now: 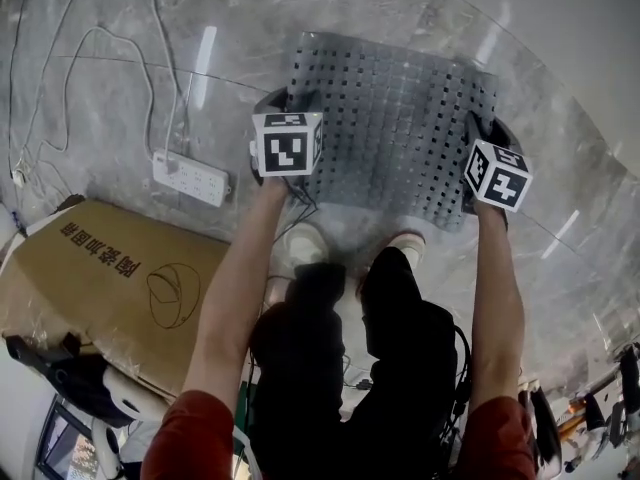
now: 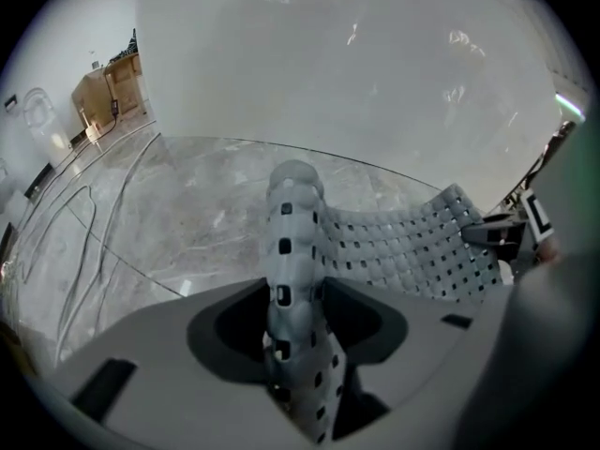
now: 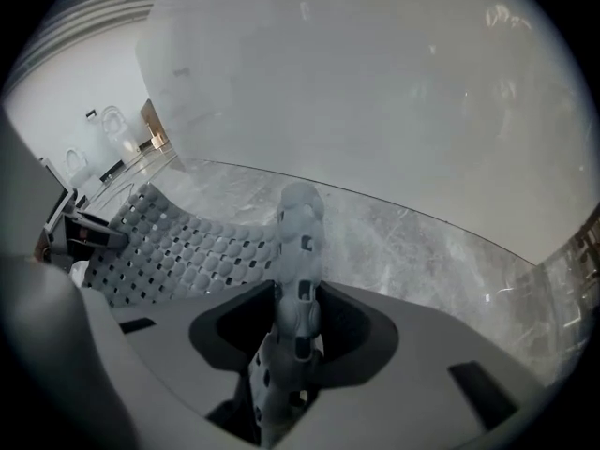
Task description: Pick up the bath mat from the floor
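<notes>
The bath mat is grey, rubbery and full of square holes. It hangs spread between my two grippers above the marble floor. My left gripper is shut on its left edge, which stands folded between the jaws in the left gripper view. My right gripper is shut on the right edge, pinched in the same way. The mat sags towards the other gripper in each gripper view.
A white power strip with cables lies on the floor at the left. A large cardboard box sits at the lower left. The person's shoes stand just behind the mat. A white wall rises ahead.
</notes>
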